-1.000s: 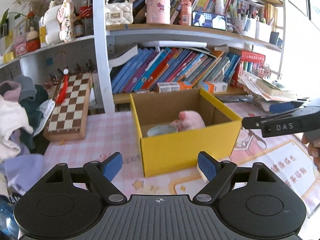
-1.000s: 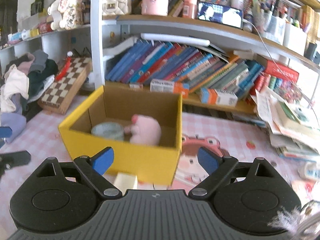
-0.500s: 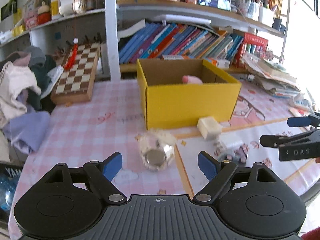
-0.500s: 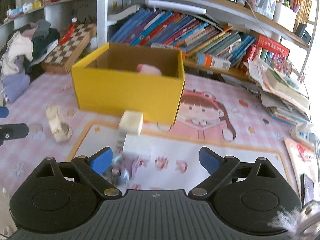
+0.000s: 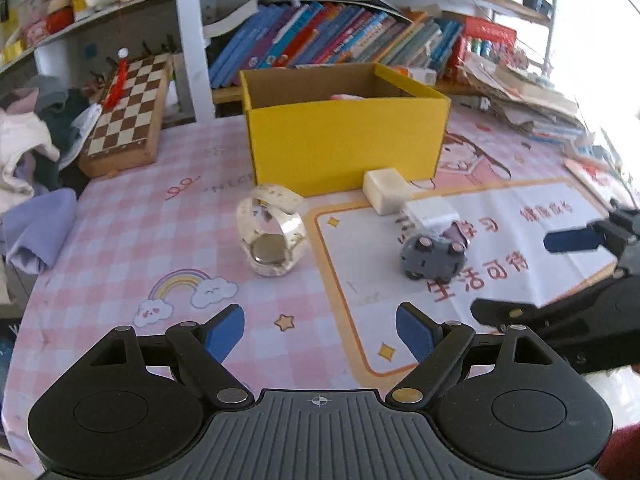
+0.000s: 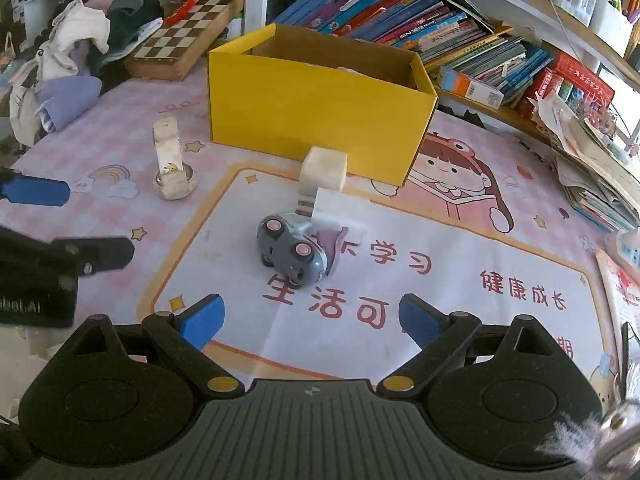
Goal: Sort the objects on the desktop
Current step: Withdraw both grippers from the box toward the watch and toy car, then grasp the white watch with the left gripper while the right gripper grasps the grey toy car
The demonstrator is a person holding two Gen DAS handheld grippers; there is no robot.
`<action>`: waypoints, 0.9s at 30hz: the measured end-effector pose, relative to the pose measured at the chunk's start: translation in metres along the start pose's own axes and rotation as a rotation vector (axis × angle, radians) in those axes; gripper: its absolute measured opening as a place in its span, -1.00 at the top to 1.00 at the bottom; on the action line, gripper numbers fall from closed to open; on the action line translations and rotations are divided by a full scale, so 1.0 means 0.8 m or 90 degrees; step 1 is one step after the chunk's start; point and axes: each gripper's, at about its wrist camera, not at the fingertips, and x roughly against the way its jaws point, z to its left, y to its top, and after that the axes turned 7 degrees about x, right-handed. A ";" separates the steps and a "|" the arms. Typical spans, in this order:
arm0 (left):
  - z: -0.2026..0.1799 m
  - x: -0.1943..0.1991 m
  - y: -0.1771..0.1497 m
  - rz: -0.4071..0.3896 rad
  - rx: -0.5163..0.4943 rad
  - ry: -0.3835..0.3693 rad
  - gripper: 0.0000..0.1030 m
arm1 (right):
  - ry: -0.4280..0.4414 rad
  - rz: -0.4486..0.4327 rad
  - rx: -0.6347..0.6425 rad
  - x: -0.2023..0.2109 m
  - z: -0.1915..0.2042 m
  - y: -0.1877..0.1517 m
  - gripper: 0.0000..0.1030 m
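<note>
A yellow cardboard box stands on the pink checked tablecloth, with something pink just showing inside. In front of it lie a cream watch, a cream block, a white charger and a grey toy car on its side. My left gripper is open over the cloth, nearer than the watch. My right gripper is open just short of the toy car, nothing between its fingers.
A chessboard box and a heap of clothes lie at the left. Shelves of books run behind the box. Stacked papers and books crowd the right edge. A printed mat covers the near table.
Both grippers have come back from over the box and dropped toward the table. The watch, block, charger and toy car have come into view and grown larger.
</note>
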 end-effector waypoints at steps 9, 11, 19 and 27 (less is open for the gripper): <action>-0.006 0.015 0.012 -0.046 -0.030 0.015 -0.67 | -0.022 0.023 0.014 0.017 -0.005 -0.001 -0.84; -0.005 0.015 0.014 -0.043 -0.026 0.019 -0.73 | -0.026 0.021 0.008 0.021 -0.008 0.000 -0.84; -0.001 0.008 0.007 -0.023 -0.002 0.011 -0.73 | -0.017 0.026 0.004 0.003 -0.013 0.002 -0.84; 0.019 -0.001 0.012 -0.026 0.051 0.006 -0.73 | 0.014 0.040 -0.003 -0.017 -0.019 0.003 -0.82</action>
